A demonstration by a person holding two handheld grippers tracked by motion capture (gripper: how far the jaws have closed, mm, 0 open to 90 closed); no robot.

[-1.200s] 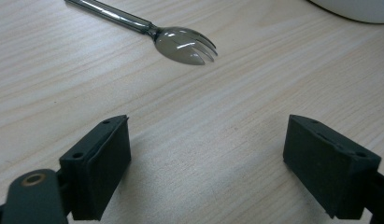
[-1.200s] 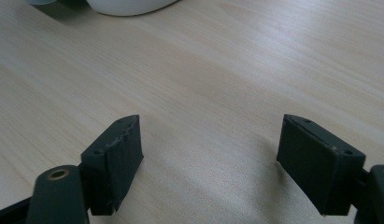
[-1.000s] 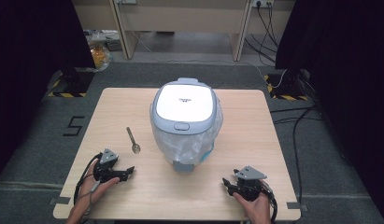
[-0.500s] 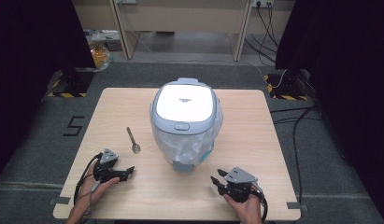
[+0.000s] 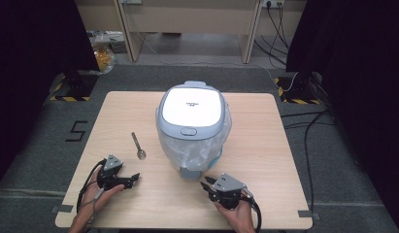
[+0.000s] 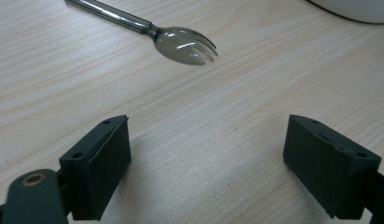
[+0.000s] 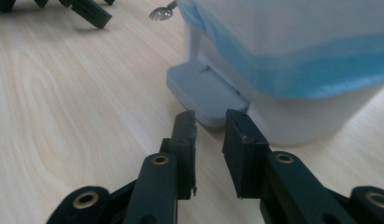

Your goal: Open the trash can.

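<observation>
A white and pale-blue lidded cooker wrapped in clear plastic stands at the table's middle. A grey spork lies to its left, with the tined bowl just beyond my left gripper. The left gripper rests on the table near the front left, jaws wide open with nothing between them. My right gripper sits at the cooker's front base. Its jaws stand almost together with nothing between them, the tips just short of the cooker's grey bottom tab.
The wooden table has bare room on both sides of the cooker. The other gripper shows far off in the right gripper view. Cables trail on the floor at the right.
My right gripper has moved left and forward from the front right corner to the cooker's front base. The left gripper and spork have not moved.
</observation>
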